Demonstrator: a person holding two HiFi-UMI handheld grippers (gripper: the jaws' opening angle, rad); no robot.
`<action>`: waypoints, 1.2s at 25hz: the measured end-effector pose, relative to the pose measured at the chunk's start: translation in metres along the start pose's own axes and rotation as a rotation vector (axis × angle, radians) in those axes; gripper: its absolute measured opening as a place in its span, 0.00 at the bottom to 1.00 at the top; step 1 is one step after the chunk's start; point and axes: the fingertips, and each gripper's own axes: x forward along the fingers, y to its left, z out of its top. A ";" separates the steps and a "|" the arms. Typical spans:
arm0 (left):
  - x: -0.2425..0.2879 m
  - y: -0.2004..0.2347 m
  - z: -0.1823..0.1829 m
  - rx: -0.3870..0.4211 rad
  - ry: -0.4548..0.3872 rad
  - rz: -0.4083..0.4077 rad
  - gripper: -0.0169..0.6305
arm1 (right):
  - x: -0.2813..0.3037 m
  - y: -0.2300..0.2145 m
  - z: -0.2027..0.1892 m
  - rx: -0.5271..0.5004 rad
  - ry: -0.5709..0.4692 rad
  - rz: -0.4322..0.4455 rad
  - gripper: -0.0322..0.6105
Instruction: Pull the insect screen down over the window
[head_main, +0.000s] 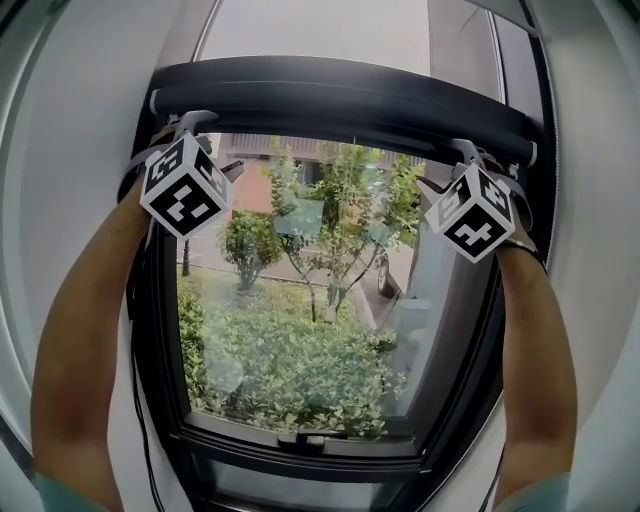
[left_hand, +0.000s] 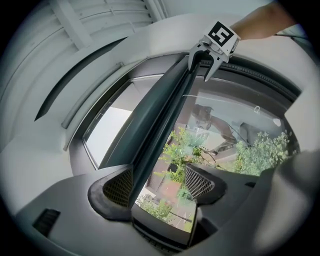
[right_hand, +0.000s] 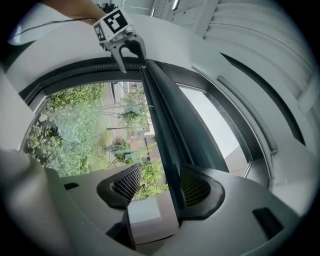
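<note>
The insect screen's dark pull bar (head_main: 340, 100) sits rolled up across the top of the window. My left gripper (head_main: 195, 122) is raised to the bar's left end and my right gripper (head_main: 466, 150) to its right end. In the left gripper view the bar (left_hand: 160, 125) runs between the jaws of the left gripper (left_hand: 159, 183), close against the left pad (left_hand: 119, 186), with daylight before the other pad. In the right gripper view the bar (right_hand: 170, 135) lies by the right pad (right_hand: 196, 189) of the right gripper (right_hand: 160, 186), and the left pad stands apart. Both grippers are open around the bar.
The dark window frame (head_main: 160, 340) surrounds glass that looks onto shrubs and a street. A latch (head_main: 310, 438) sits at the middle of the bottom rail. A thin black cable (head_main: 135, 380) hangs along the left frame. White wall curves around the opening.
</note>
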 end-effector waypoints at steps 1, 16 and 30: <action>0.004 0.000 0.001 0.020 0.008 -0.010 0.52 | 0.003 0.000 -0.001 -0.013 0.010 0.009 0.41; 0.042 -0.013 -0.021 0.200 0.150 -0.109 0.57 | 0.001 0.024 -0.001 -0.114 0.079 0.122 0.54; 0.016 -0.065 -0.045 0.323 0.263 -0.306 0.58 | -0.024 0.071 -0.010 -0.085 0.097 0.305 0.55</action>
